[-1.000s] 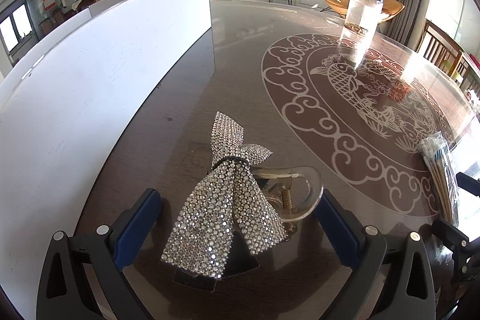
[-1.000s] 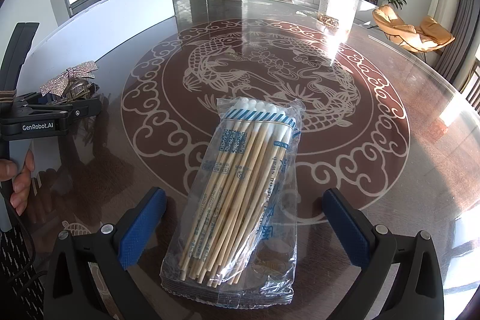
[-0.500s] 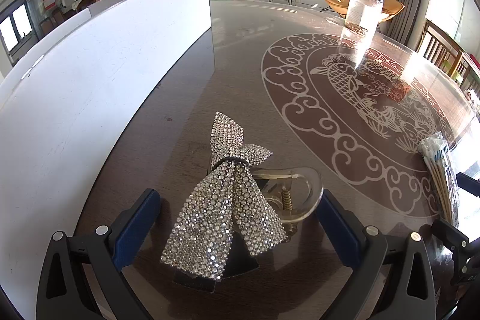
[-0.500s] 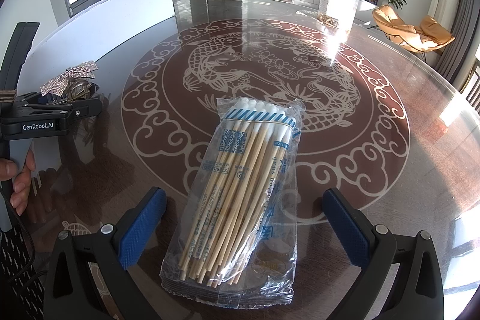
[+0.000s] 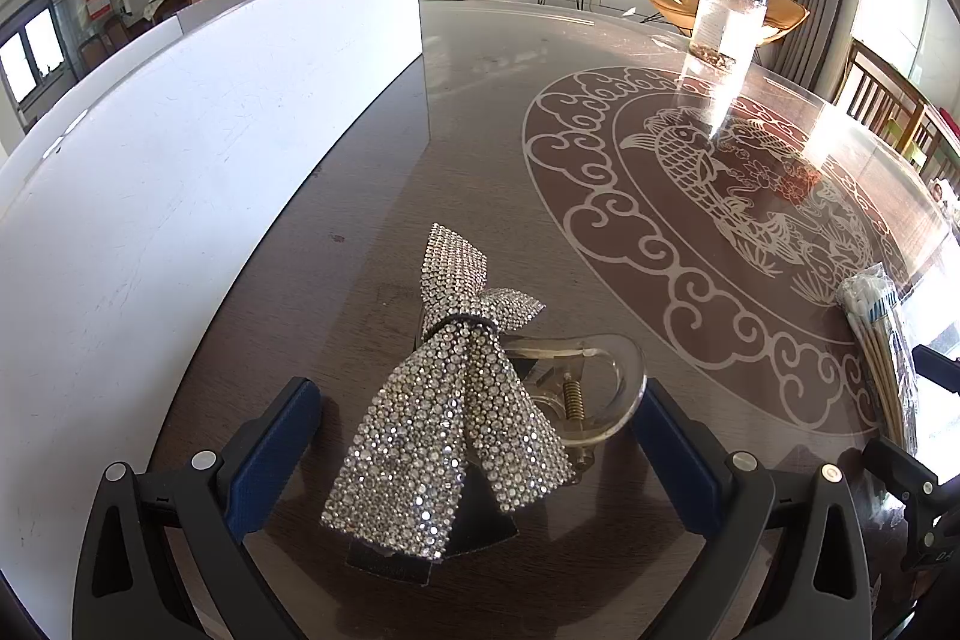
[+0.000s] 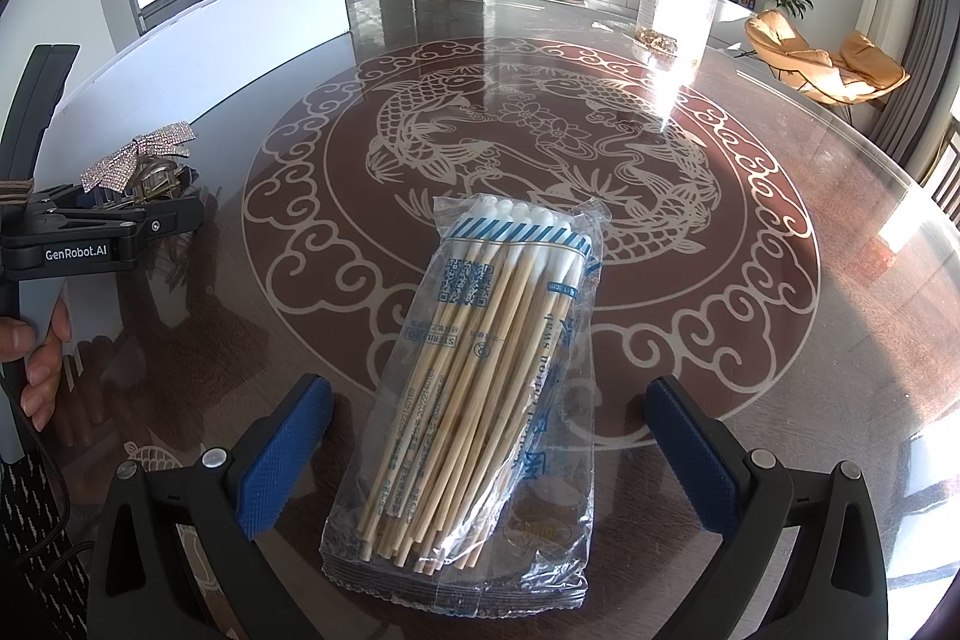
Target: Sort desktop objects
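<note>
Left wrist view is showing the left gripper [image 5: 474, 448] spread wide around the rhinestone bow clip [image 5: 453, 400] lying on the table [image 5: 480, 112]; I'd be squeezing the clear clip body, not the floppy bow. Right gripper [image 6: 489, 454] is gaping wide over the bag of cotton swabs [image 6: 480, 388].

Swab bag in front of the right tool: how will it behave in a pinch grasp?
The swab bag is loose, glossy film, so the right tool may slip or catch only plastic. The wooden sticks inside look stiff, so a pinch across the bundle should hold its shape. It probably weighs little and may slide on the glass-topped table if nudged.
</note>
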Tool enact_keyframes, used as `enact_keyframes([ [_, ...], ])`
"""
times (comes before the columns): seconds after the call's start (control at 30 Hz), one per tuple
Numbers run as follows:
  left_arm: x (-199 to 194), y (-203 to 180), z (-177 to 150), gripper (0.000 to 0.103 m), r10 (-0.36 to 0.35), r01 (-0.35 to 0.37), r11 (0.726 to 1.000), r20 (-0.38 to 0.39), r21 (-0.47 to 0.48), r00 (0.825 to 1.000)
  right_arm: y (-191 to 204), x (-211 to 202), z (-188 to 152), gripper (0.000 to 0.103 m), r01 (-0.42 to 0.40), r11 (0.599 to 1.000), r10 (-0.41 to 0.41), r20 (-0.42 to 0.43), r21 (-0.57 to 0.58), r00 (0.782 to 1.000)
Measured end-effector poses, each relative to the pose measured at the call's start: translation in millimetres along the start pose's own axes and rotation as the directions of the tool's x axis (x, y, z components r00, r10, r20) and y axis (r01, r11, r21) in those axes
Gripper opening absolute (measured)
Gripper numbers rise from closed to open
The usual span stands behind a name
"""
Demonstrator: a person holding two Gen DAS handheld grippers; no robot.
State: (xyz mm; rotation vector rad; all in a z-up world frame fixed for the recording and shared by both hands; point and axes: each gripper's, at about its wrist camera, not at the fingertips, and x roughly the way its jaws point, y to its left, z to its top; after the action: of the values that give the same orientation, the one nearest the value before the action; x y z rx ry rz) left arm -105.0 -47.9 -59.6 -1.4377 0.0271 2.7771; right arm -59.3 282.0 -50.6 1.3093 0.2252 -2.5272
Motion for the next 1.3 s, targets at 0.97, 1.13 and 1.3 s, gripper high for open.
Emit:
enact_keyframes([
  [0.97, -0.1, 0.1, -0.1, 0.103, 0.000, 0.000, 1.000, 0.000, -0.001, 1.000, -0.1, -0.2, 0.0, 0.103, 0.000, 1.000, 0.000, 0.000, 0.000, 1.000],
  [1.13, -0.2, 0.0, -0.1, 0.103, 0.000, 0.000, 1.000, 0.000, -0.001, 1.000, 0.0, 0.1, 0.0, 0.103, 0.000, 1.000, 0.000, 0.000, 0.000, 1.000],
  [1.3, -0.2, -0.2, -0.1, 0.103, 0.000, 0.000, 1.000, 0.000, -0.001, 1.000, -0.1, 0.1, 0.0, 0.103, 0.000, 1.000, 0.000, 0.000, 0.001, 1.000],
])
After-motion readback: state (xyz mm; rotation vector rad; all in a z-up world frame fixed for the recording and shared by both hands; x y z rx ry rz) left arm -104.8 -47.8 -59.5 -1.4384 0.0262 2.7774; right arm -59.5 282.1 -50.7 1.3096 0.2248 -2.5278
